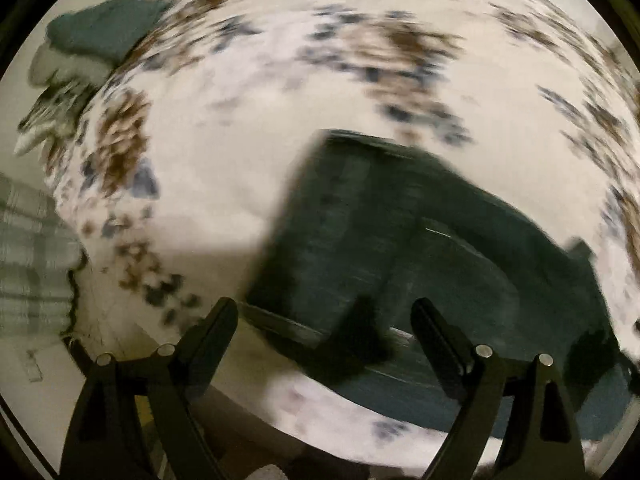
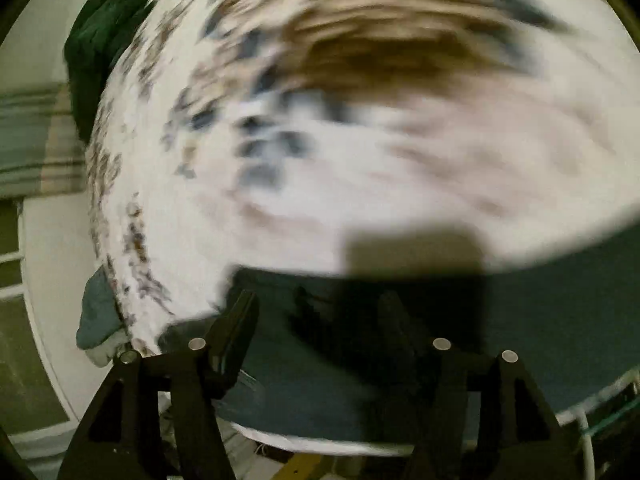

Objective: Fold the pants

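Dark teal pants [image 1: 400, 248] lie folded on a white bedspread [image 1: 224, 168] with brown and blue flowers. In the left wrist view they fill the middle and lower right. My left gripper [image 1: 324, 312] hangs above their near edge, open, its fingers wide apart and pressing on nothing. In the right wrist view the pants [image 2: 560, 312] spread across the bottom of the picture, partly in dark shadow. My right gripper [image 2: 320, 308] is over them, open, with no cloth pinched between its fingers. Both views are heavily blurred.
Another teal garment [image 1: 104, 36] sits on pale cloth at the bed's far left corner. A dark green cloth [image 2: 104, 40] lies at the upper left, and a small teal piece [image 2: 100, 320] hangs at the bed's left edge. Striped fabric [image 1: 32, 260] shows beyond the bed.
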A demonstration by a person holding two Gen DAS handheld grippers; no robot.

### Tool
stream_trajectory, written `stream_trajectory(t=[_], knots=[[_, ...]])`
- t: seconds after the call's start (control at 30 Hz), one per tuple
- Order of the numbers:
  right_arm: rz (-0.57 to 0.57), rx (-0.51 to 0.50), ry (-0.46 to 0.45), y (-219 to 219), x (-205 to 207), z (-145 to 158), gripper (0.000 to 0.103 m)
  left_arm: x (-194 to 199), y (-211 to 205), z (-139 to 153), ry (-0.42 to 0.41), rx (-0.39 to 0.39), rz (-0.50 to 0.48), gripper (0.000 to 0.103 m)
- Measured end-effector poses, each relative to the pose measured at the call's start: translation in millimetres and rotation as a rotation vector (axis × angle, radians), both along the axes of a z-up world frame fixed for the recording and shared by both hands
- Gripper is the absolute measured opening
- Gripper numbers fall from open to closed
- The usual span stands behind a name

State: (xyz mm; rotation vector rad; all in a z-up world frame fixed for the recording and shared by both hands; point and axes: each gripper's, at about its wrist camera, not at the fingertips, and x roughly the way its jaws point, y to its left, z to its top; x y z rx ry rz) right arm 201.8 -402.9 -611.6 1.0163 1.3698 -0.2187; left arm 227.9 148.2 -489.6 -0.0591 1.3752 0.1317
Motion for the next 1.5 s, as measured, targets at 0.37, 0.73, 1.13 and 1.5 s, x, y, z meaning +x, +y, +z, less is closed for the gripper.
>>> stream_trajectory(t=[0.37,0.73,1.13,1.5], knots=[[-0.399,0.040,0.135,-144.1,-212.9,-24.4,0.065,10.8,-223.1,-28.8,0.189,-0.184,-0.175,0.089],[-0.441,0.130,0.242,-168.9,-118.4,-57.2,0.065,27.2,-299.9,-69.2,0.348,-0.172,-0.021,0.049],[-0.543,0.205,0.312,-162.8,-150.0,-80.0,0.035,-3.8,-309.3,-42.1,0.249,-0.178,-0.057,0.007],[-0.543,0.275,0.248,-166.3,-157.1,-72.5,0.010,6.4,-304.7,-7.2,0.188,-0.185,-0.090,0.004]])
